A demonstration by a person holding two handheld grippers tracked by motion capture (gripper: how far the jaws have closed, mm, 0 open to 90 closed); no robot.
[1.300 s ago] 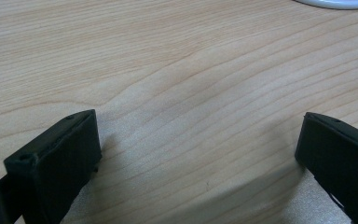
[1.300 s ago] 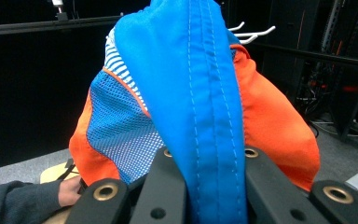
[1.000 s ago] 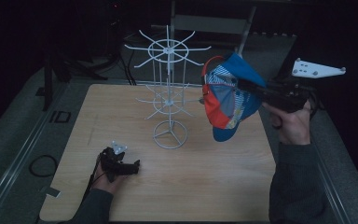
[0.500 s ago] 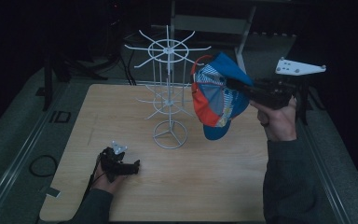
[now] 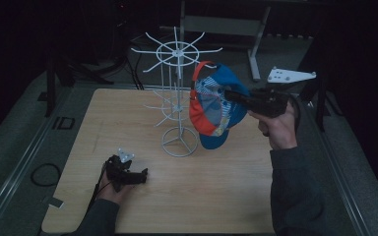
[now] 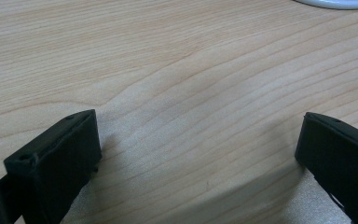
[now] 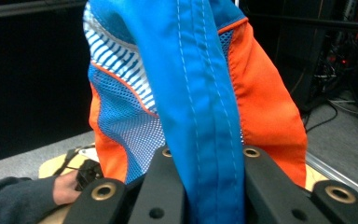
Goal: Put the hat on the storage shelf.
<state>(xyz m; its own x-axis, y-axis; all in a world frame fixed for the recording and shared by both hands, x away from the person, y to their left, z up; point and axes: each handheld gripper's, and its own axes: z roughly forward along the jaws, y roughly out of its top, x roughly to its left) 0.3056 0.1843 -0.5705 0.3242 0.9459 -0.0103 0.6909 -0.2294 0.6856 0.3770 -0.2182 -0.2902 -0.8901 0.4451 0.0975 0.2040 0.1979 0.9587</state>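
Note:
A blue, orange and white cap (image 5: 214, 105) hangs in the air just right of a white wire rack (image 5: 177, 98) that stands on the wooden table (image 5: 216, 196). My right gripper (image 5: 231, 95) is shut on the cap, reaching in level from the right. In the right gripper view the two black jaws pinch a blue stitched band of the cap (image 7: 200, 116), and its mesh and orange panels rise above them. My left gripper (image 5: 140, 175) rests on the table at the front left; in the left gripper view its jaws stand wide apart over bare wood, with my left gripper (image 6: 198, 154) open and holding nothing.
The rack's round base ring (image 5: 179, 142) sits mid-table, with thin wire arms spreading at two heights. A grey metal frame (image 5: 256, 44) stands beyond the table. A dark floor and table rails surround the tabletop. Bare wood lies at the front and left.
The right hand has carried the cap leftward and slightly down, closer to the rack. The left hand and its gripper have stayed where they were.

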